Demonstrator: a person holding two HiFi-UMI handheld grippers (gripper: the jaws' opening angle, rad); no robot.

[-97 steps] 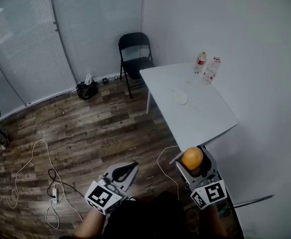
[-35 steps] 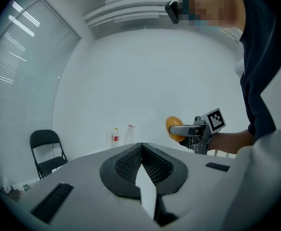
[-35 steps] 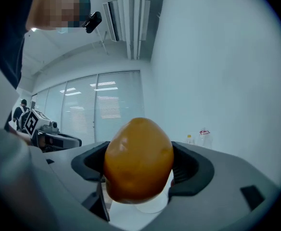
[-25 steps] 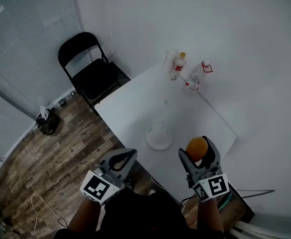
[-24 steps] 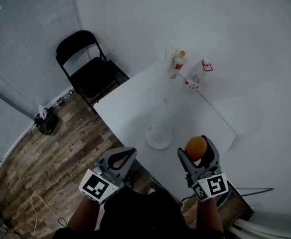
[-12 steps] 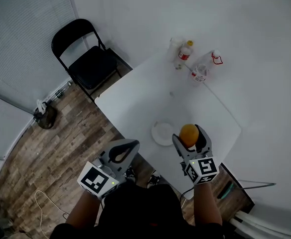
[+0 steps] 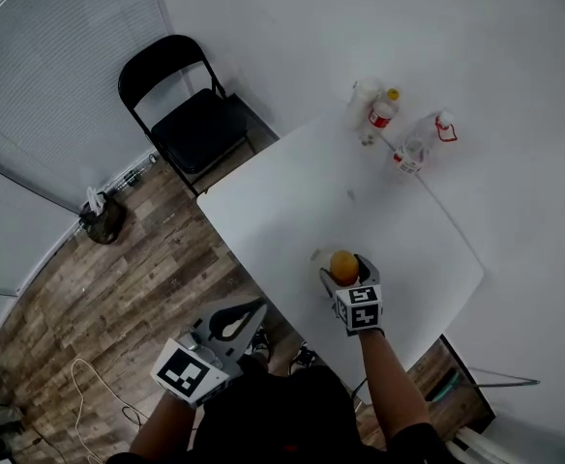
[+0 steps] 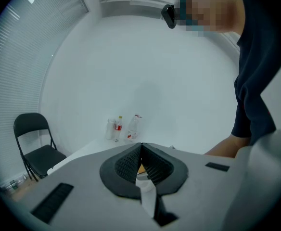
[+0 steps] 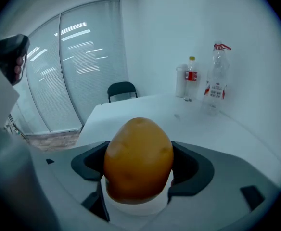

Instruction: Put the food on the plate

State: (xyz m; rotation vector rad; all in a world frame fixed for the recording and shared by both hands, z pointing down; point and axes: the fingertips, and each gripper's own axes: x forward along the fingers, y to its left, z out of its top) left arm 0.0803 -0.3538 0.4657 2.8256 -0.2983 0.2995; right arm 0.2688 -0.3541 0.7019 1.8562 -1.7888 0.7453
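A white worktop [image 7: 399, 249] is seen from above, with a black chair [image 7: 191, 114] set at its far corner; the right tool [image 7: 346, 275] is held over the near part of the worktop, its jaws closed on either side of the food [image 9: 138, 158], a rounded orange-brown piece which is gripped at its middle and stands proud of the pads; the left tool [image 7: 259, 304] is kept low and off the worktop's near edge, its jaws brought together with nothing between them; the plate [image 7: 317, 258] lies directly beneath the right tool, so that only a pale part of its rim is shown at the food's left; the bottles [image 7: 383, 112] are grouped at the far side by the wall, well apart from the plate. The step in hand is judged to be the setting-down, and whether the food already touches the plate cannot be told. The food should be lowered until it is borne by the plate's middle, with the tool kept level; the jaws should be eased apart only then and slowly, since a rounded piece may roll towards the rim; the tool should afterwards be drawn straight off, so that the food is not nudged.
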